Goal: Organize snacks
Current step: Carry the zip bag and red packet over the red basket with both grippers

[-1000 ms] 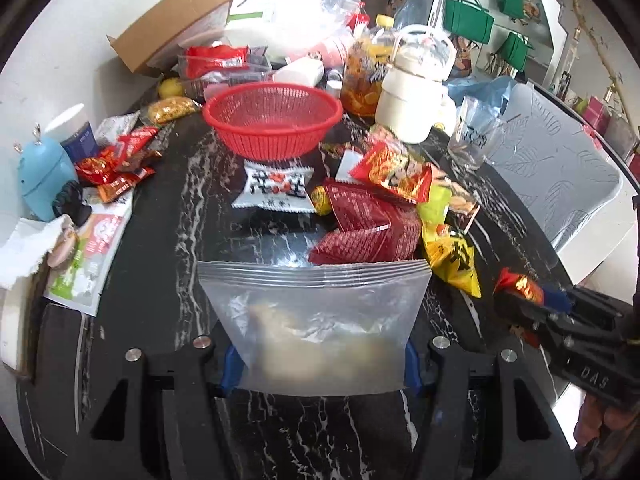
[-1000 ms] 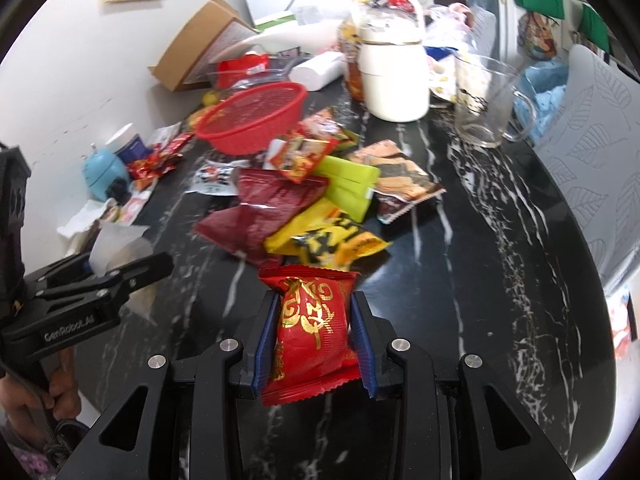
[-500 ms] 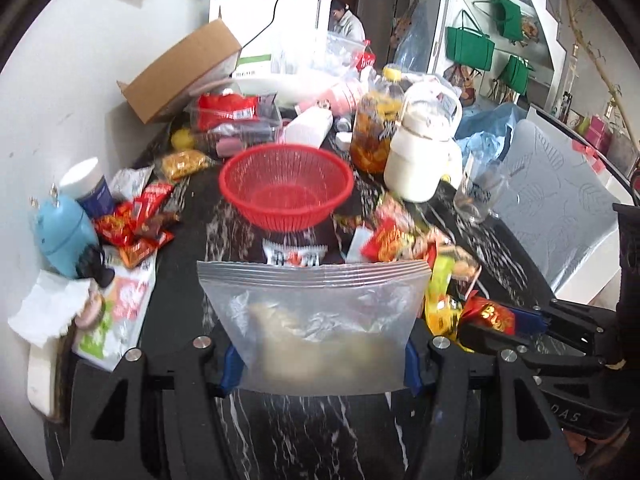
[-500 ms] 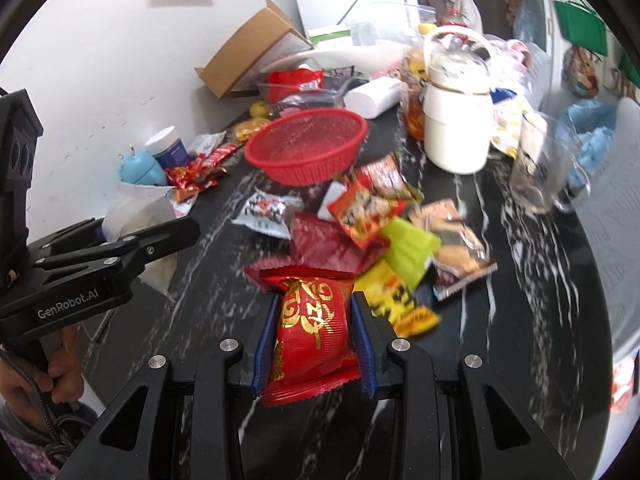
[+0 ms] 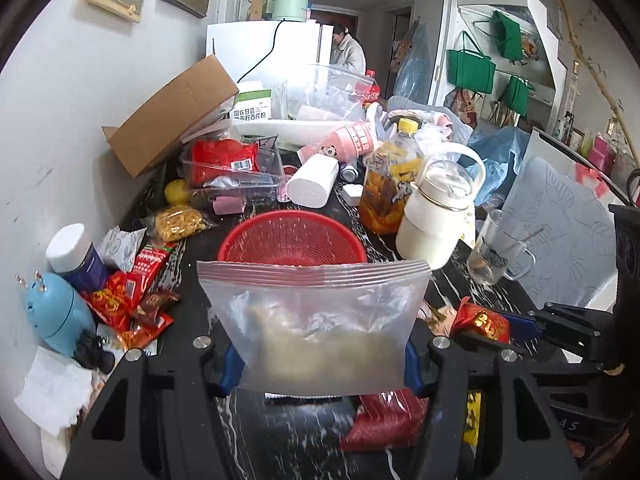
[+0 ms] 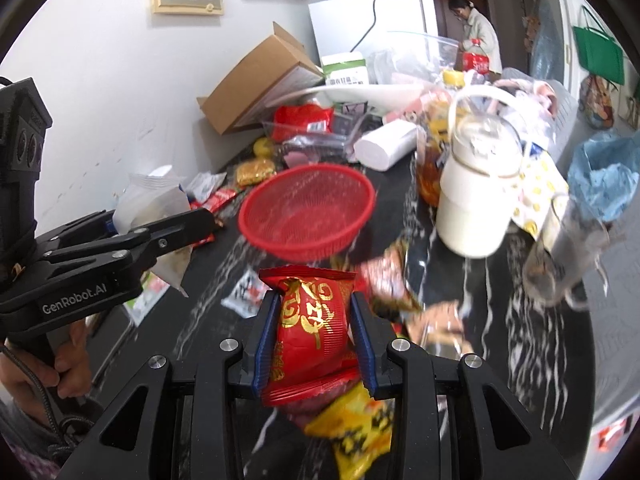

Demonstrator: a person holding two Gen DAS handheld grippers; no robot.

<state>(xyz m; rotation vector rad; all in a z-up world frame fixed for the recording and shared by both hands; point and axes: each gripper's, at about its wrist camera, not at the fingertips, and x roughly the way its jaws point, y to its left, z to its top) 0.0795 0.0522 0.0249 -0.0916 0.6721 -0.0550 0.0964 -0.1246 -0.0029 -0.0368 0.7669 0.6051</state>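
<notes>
Above the cluttered black marble bench (image 5: 280, 448), left gripper (image 5: 316, 356) pinches a clear zip-top plastic bag (image 5: 316, 320); right gripper (image 6: 316, 340) pinches a red foil snack packet with gold lettering (image 6: 312, 324). Step judged: loading bag or round red mesh basket (image 6: 308, 216); next, align packet with an opening. Bag's contents blurred; its mouth apparently closed

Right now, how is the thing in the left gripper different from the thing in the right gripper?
The zip bag in the left gripper is clear, wide and shows pale food inside; the red snack packet in the right gripper is opaque, narrower and printed with gold characters. The bag has a zip strip on top; the packet has crimped ends. Both are clamped between jaws above the table.
</notes>
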